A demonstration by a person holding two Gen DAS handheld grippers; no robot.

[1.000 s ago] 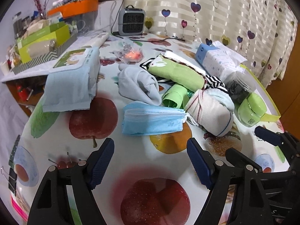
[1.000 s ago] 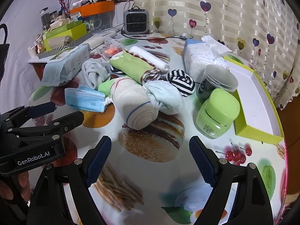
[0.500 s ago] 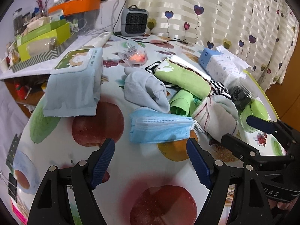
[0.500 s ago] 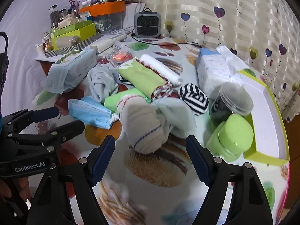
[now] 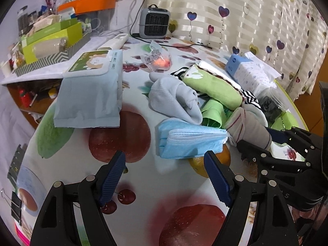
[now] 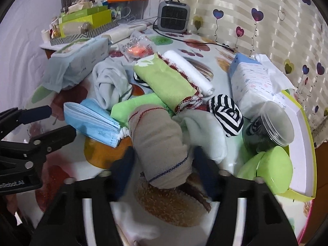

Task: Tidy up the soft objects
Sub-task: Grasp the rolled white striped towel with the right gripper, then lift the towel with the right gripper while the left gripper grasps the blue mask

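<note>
A pile of soft things lies mid-table: a beige rolled sock (image 6: 162,149), a blue face mask (image 5: 188,141), a grey sock (image 5: 174,98), a green cloth roll (image 6: 166,82), a striped sock ball (image 6: 227,116) and a pale blue sock (image 6: 207,135). My right gripper (image 6: 163,164) is open, its blurred jaws on either side of the beige sock's near end. My left gripper (image 5: 164,176) is open and empty, just short of the mask. The beige sock also shows in the left wrist view (image 5: 250,127).
A wet-wipes pack (image 5: 90,94) lies left. A tissue pack (image 6: 258,84), a clear-lidded jar (image 6: 270,127), a green jar (image 6: 272,172) and a yellow-green tray (image 6: 303,135) stand right. A small heater (image 6: 174,17) and stacked boxes (image 6: 88,20) are at the back.
Both grippers moved forward toward the pile. The right one now has the beige sock between its open jaws; the left one came closer to the mask.
</note>
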